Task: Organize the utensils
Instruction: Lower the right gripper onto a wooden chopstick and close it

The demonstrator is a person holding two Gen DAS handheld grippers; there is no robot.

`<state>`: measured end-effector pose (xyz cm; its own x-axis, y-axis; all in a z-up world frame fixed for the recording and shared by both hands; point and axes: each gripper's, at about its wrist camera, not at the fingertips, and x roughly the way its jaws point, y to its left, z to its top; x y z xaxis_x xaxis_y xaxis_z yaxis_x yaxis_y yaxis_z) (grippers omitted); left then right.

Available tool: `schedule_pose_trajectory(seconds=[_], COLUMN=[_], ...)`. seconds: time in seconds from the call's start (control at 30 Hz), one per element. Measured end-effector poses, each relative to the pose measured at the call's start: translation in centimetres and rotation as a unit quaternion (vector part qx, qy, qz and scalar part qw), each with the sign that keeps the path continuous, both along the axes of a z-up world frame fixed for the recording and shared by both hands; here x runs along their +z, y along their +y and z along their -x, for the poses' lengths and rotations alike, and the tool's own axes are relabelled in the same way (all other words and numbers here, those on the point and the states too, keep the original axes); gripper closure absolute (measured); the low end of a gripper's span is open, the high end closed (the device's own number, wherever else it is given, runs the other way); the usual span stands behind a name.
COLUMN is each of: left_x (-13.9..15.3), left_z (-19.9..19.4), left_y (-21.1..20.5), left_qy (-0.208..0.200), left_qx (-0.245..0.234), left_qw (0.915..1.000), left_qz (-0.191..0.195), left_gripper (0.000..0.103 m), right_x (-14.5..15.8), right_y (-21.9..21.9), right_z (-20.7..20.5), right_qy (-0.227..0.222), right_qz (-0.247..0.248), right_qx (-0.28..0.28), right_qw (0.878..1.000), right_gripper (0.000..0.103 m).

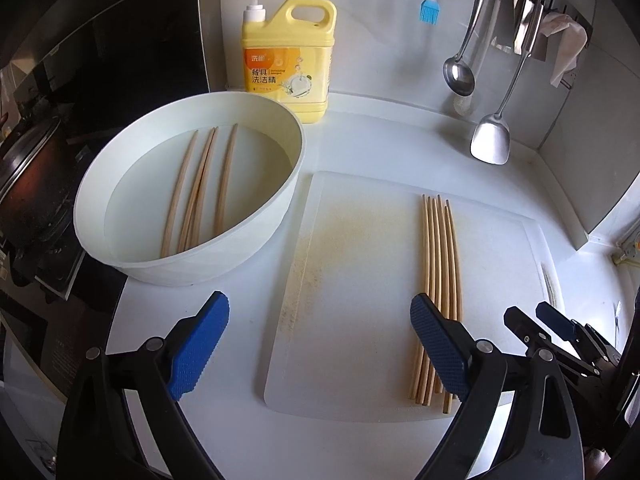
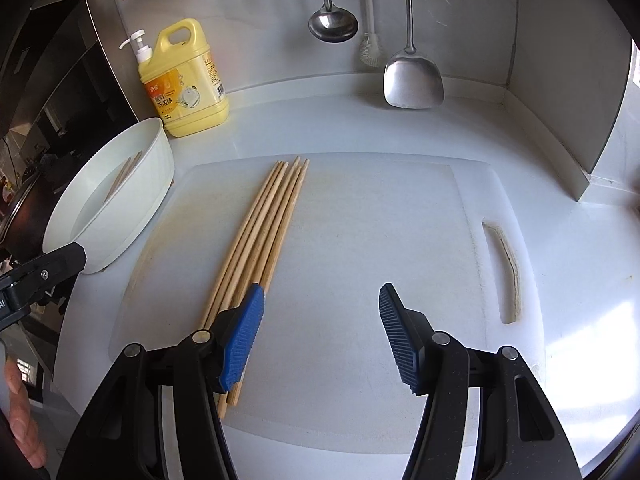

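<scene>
left tongs (image 1: 320,344) agape, right tongs (image 2: 322,334) agape, empty

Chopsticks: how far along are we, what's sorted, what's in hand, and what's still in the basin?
Done: a bundle of chopsticks lies side by side on the cutting board. In hand: nothing; the left gripper and right gripper are both open and empty above the board. Left: about four chopsticks in the basin sit in the water of the white basin, not yet moved across.

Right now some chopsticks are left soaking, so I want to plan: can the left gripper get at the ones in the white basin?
Probably yes. The left gripper is open and empty, the white basin has no lid, and the chopsticks in it lie uncovered, with bare counter between.
</scene>
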<state>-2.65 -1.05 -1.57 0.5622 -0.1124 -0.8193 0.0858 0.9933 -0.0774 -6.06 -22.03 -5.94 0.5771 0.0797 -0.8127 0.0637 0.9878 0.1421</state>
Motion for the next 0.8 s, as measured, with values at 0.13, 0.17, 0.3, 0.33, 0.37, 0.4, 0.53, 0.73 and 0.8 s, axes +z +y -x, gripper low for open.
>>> schedule_pose_trajectory(seconds=[0.13, 0.17, 0.3, 0.33, 0.37, 0.4, 0.53, 0.73, 0.8], left_x=[-1.0, -1.3, -2.3, -2.6, -2.8, -3.1, -3.9, -4.6, -4.7], left_z=[-0.8, -1.0, -1.8, -2.1, -2.3, -2.4, -2.6, -2.9, -3.0], left_y=[-0.9, -1.1, -1.2, -1.2, -1.2, -1.1, -1.4, -1.5, -1.5], left_qy=[-0.023, -0.026, -0.037, -0.035, -0.033, -0.035, -0.046, -0.041, -0.040], left_qx=[-0.033, -0.040, -0.053, -0.055, -0.059, -0.062, -0.073, -0.077, -0.079], left_qw=[0.9992, 0.9988, 0.9976, 0.9975, 0.9973, 0.9969, 0.9958, 0.9956, 0.9955], left_qz=[0.007, 0.007, 0.021, 0.024, 0.029, 0.034, 0.030, 0.036, 0.033], left_gripper=[0.012, 0.012, 0.012, 0.012, 0.012, 0.012, 0.012, 0.012, 0.012], right_x=[-0.7, -0.9, -2.0, -2.1, -2.3, -2.4, -3.0, -3.4, -3.5], right_y=[0.7, 0.7, 1.3, 1.5, 1.6, 1.7, 1.8, 2.0, 2.1], right_z=[-0.8, -1.1, -2.1, -2.2, -2.4, -2.5, -2.8, -3.1, -3.1], right_qy=[-0.020, -0.024, -0.024, -0.024, -0.027, -0.030, -0.032, -0.029, -0.028], right_qz=[0.010, 0.007, 0.007, 0.008, 0.007, 0.007, 0.010, 0.017, 0.018], right_qx=[-0.018, -0.023, -0.034, -0.036, -0.036, -0.038, -0.050, -0.059, -0.059], right_qw=[1.000, 0.999, 0.999, 0.999, 0.999, 0.999, 0.998, 0.998, 0.998], right_gripper=[0.045, 0.045, 0.045, 0.045, 0.045, 0.046, 0.045, 0.045, 0.045])
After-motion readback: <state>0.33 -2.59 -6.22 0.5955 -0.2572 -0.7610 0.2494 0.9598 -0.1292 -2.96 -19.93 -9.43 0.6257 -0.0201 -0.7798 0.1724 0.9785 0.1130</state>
